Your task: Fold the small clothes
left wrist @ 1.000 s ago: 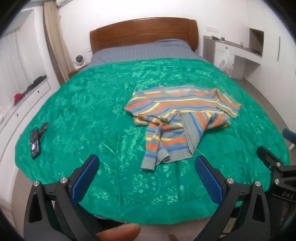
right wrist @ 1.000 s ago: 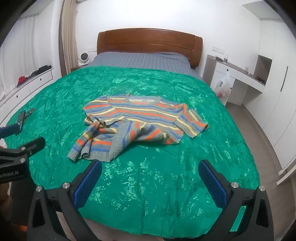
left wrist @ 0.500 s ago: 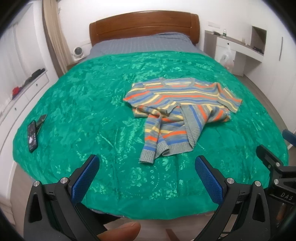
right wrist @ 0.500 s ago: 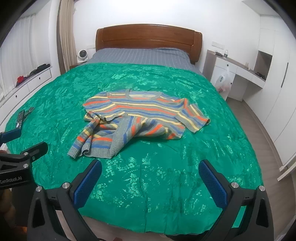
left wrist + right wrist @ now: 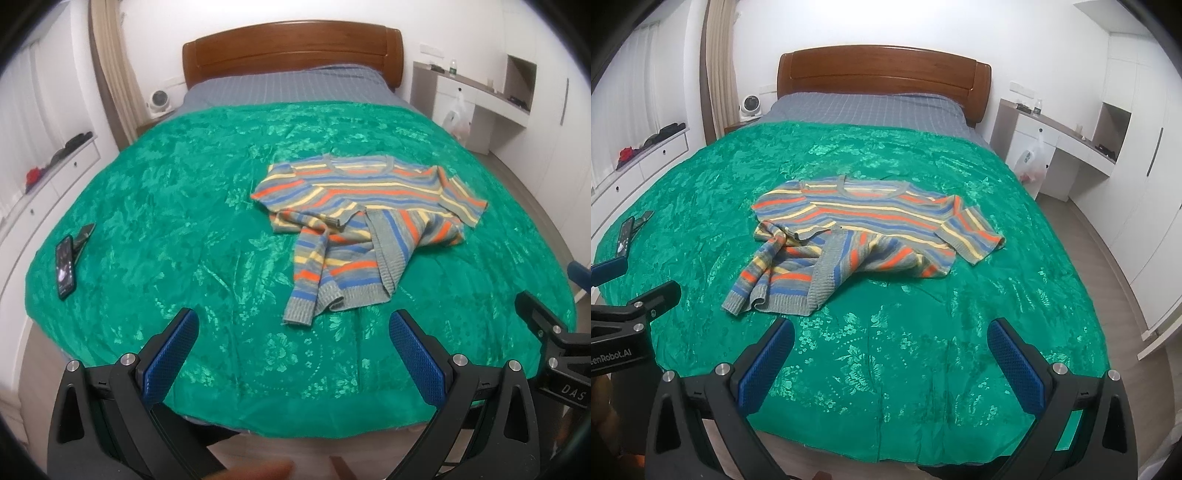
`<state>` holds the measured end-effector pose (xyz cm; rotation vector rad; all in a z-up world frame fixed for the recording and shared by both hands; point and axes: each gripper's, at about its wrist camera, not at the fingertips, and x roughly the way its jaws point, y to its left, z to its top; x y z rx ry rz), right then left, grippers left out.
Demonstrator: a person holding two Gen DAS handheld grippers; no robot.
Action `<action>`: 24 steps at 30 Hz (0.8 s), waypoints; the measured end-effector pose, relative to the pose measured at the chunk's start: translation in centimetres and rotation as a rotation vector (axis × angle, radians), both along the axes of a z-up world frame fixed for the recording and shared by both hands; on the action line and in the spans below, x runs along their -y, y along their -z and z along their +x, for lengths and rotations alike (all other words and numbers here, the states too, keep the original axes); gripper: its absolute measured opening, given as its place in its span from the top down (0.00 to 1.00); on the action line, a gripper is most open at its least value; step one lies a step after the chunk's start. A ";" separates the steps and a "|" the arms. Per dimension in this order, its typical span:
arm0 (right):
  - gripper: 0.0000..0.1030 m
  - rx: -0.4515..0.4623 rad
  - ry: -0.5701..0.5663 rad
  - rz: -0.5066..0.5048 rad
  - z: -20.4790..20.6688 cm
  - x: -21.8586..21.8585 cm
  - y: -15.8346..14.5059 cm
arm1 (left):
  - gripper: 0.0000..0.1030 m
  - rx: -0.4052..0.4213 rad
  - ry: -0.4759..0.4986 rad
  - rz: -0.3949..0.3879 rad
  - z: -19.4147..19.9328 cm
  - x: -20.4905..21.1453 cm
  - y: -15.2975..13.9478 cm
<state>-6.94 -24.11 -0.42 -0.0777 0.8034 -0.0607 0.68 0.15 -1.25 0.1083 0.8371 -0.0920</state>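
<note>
A small striped sweater (image 5: 364, 214), in grey, blue, orange and yellow, lies crumpled on the green bedspread (image 5: 166, 229). Its neckline faces the headboard, one sleeve lies spread to the right, and the hem and other sleeve are bunched toward me. It also shows in the right wrist view (image 5: 857, 229). My left gripper (image 5: 293, 343) is open and empty, held above the bed's foot edge, short of the sweater. My right gripper (image 5: 890, 350) is open and empty, also above the foot of the bed. Each gripper shows at the edge of the other's view.
A phone (image 5: 64, 266) and a small dark object lie on the bedspread at the left edge. A wooden headboard (image 5: 291, 48) stands at the far end. White drawers (image 5: 48, 173) run along the left, and a desk (image 5: 1067, 144) with a plastic bag stands at the right.
Both grippers have moved forward and slightly up toward the bed; the sweater appears a little nearer and more centred. The sweater itself has not moved. Both stay open.
</note>
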 end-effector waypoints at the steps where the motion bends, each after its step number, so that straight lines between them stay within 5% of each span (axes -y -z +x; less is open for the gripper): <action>1: 0.00 -0.001 0.000 -0.001 0.0 -0.1 0.1 | 0.00 -0.003 -0.004 -0.004 0.1 -0.2 0.2; 24: 0.00 -0.037 -0.027 -0.002 0.4 -1.1 1.6 | 0.00 -0.039 -0.030 -0.050 0.7 -2.2 1.6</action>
